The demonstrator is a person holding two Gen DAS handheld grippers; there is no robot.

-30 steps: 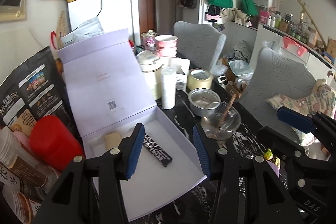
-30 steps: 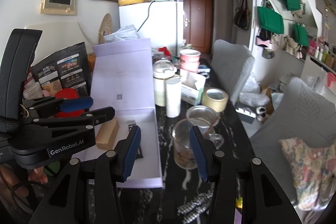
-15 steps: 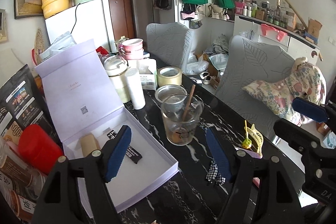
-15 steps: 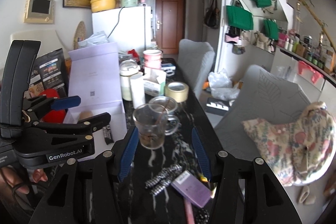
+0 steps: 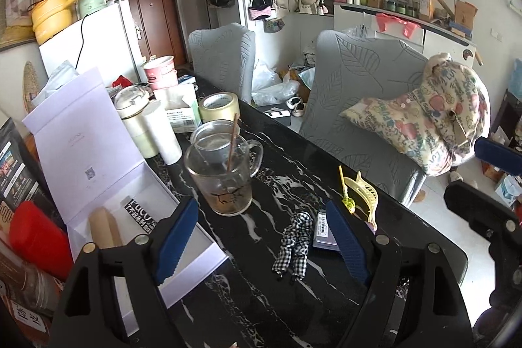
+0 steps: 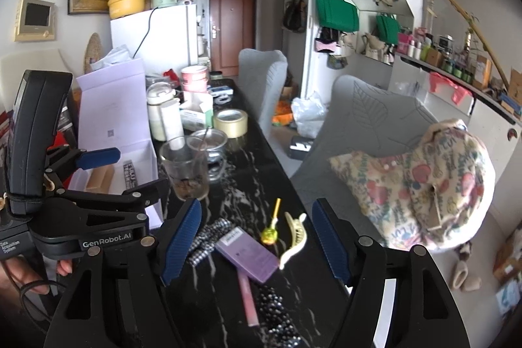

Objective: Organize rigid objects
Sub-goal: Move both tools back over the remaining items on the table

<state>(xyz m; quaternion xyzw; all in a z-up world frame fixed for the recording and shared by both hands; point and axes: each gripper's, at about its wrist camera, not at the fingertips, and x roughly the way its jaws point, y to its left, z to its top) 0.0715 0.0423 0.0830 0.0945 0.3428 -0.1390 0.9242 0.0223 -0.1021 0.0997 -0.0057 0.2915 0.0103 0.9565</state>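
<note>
On the black marble table (image 5: 284,194) lie a purple box (image 6: 248,253), a yellow hair claw (image 6: 295,234), a green lollipop (image 6: 269,234), a pink pen (image 6: 248,299) and a checked scrunchie (image 5: 293,243). My right gripper (image 6: 256,238) hovers over the purple box, jaws opening, nothing gripped. My left gripper (image 5: 261,238) hangs over the scrunchie, jaws also opening and empty. To the left, an open lilac box (image 5: 182,253) holds a beige tube (image 5: 104,227) and a black labelled stick (image 5: 140,214).
A glass mug (image 5: 225,178) with a stick in it stands just beyond both grippers. Behind it are a tape roll (image 5: 218,106), a white cylinder (image 5: 166,136) and cartons. Black beads (image 6: 277,315) lie near the table's front. Grey chairs (image 5: 359,93) line the right side.
Both grippers have swung right, away from the lilac box and over the small items on the dark table. Both pairs of jaws have spread wider.
</note>
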